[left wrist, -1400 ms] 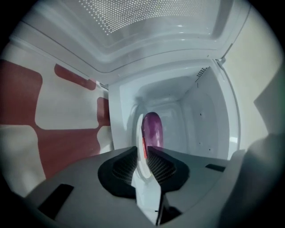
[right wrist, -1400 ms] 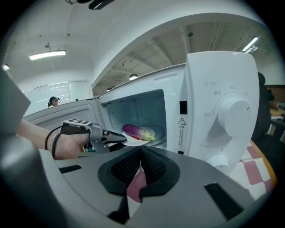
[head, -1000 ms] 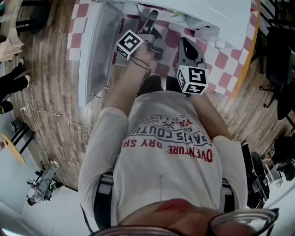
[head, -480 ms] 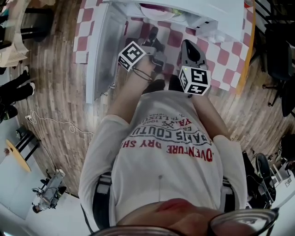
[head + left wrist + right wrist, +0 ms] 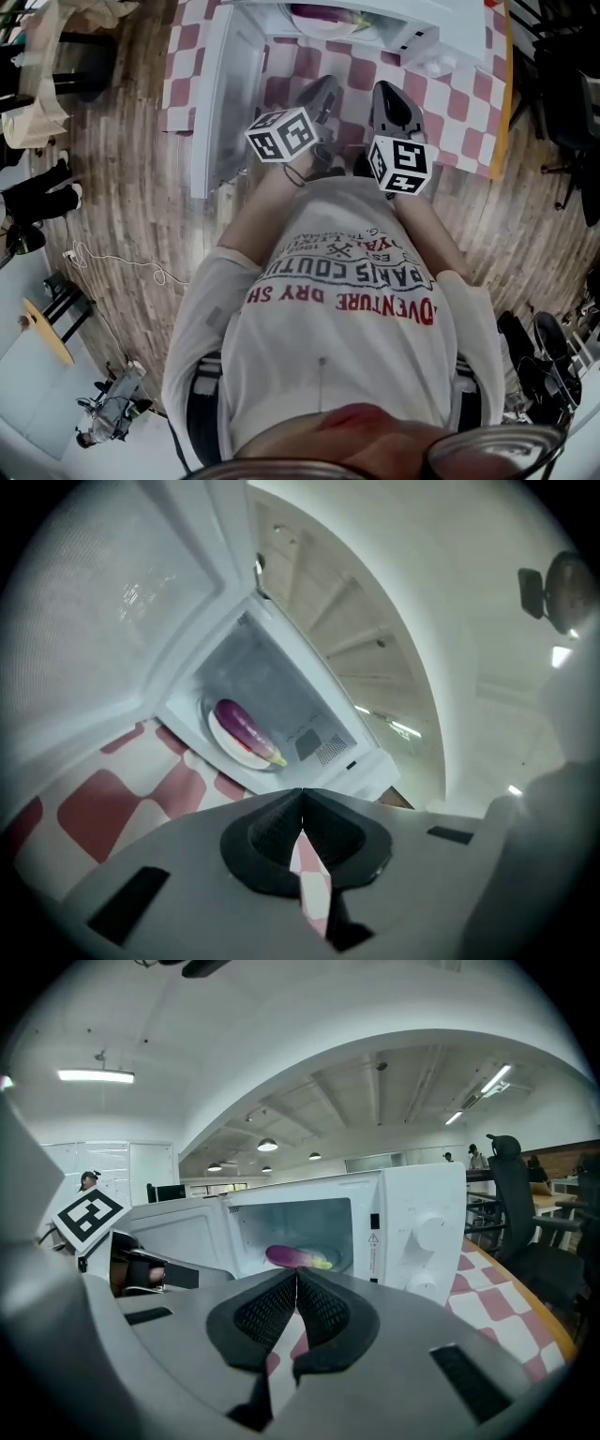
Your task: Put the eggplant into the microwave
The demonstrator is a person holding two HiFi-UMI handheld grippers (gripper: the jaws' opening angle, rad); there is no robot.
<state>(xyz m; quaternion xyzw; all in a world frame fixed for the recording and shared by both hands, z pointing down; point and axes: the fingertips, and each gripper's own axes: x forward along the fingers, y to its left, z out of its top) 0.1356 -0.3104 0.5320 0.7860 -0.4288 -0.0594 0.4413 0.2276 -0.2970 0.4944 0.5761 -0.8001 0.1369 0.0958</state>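
Already one eggplant (image 5: 246, 728) lies inside one microwave (image 5: 422, 1232), with left gripper (image 5: 302, 797) and right gripper (image 5: 296, 1277) jaws pressed together.

Illumination: bright and even in all three views, fed from overhead. One ceiling strip lamp (image 5: 95, 1075) burns out to white in my right gripper view.

Shadows: soft and faint. The microwave cavity (image 5: 281, 1221) reads dimmer and grey, contents legible.

Glare: a pale sheen on the microwave door (image 5: 103, 602) in my left gripper view.

Distortion: heavy fisheye in both gripper views (black corners, ceiling bowed into arches). The floor planks (image 5: 122, 216) curve in the head view.

Focus: my own jaws, close to the lenses, are soft.
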